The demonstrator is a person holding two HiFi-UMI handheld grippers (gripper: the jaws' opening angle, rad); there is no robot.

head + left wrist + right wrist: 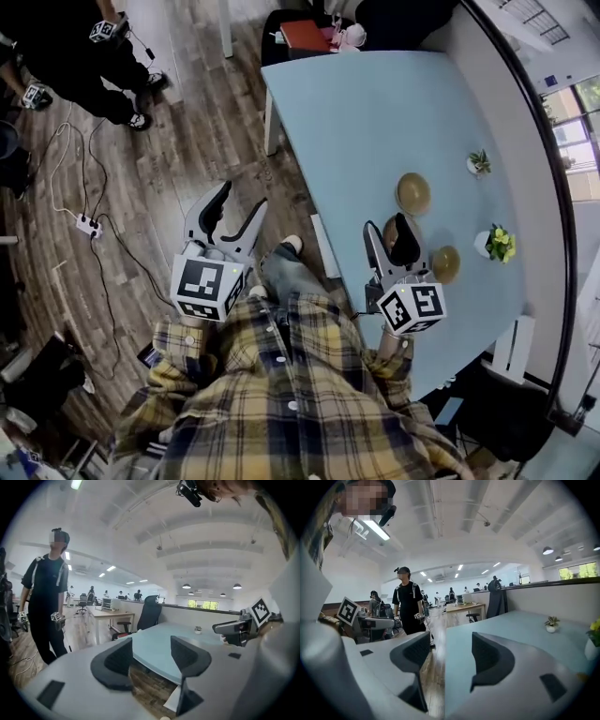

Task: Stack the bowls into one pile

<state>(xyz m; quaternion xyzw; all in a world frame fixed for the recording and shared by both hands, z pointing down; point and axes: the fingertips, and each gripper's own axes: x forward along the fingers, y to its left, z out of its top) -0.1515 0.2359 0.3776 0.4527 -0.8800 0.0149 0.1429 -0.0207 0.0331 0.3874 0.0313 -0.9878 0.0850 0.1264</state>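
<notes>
Yellow plaid shirt [281, 394] fills the foreground. Left tool [242, 199], jaws apart and empty, hangs off the pale-blue worktop [375, 112]; right tool [387, 230], likewise open, over its edge. Three brown round bowls [412, 193] lie unstacked on it.

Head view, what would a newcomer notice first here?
Three separate brown bowls sit on the pale blue table beside two small potted plants. Nearer, the left gripper and right gripper hang open and empty, the left over the wood floor.
</notes>
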